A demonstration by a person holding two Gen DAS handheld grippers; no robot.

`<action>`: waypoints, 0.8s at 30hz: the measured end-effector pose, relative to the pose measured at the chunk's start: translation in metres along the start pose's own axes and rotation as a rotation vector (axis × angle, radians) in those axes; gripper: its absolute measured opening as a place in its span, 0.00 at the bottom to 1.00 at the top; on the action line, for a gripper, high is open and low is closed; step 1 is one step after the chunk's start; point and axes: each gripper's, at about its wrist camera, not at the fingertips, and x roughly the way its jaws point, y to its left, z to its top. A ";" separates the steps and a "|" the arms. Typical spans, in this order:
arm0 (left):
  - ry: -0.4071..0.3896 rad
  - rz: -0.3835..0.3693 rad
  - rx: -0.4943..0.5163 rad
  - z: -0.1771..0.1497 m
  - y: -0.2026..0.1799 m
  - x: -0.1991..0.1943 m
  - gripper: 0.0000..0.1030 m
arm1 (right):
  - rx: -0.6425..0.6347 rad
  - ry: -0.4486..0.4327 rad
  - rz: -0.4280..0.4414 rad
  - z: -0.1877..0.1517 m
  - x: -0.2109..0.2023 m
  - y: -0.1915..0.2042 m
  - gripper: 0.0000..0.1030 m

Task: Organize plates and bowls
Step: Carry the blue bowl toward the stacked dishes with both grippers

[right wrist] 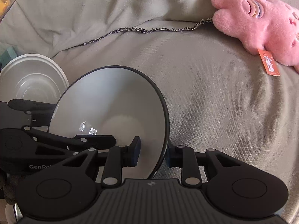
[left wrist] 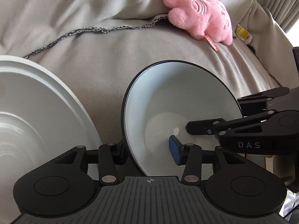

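A bowl with a black outside and pale inside (left wrist: 179,100) is held above the beige blanket. My left gripper (left wrist: 149,151) straddles its left rim, one pad inside and one outside, jaws still apart. My right gripper (right wrist: 151,153) straddles the bowl's (right wrist: 112,100) right rim the same way; it shows in the left wrist view (left wrist: 211,119) at the right. A white plate (left wrist: 37,112) lies to the left, also in the right wrist view (right wrist: 33,82).
A pink plush toy (left wrist: 200,15) with an orange tag lies on the beige blanket (left wrist: 93,59) at the back right; it also shows in the right wrist view (right wrist: 261,20). A dark stitched blanket hem (right wrist: 142,29) runs across the fabric (right wrist: 214,102).
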 end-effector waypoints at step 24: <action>0.049 0.042 -0.332 0.016 0.016 0.001 0.34 | 0.225 0.132 0.015 0.007 0.011 -0.007 0.28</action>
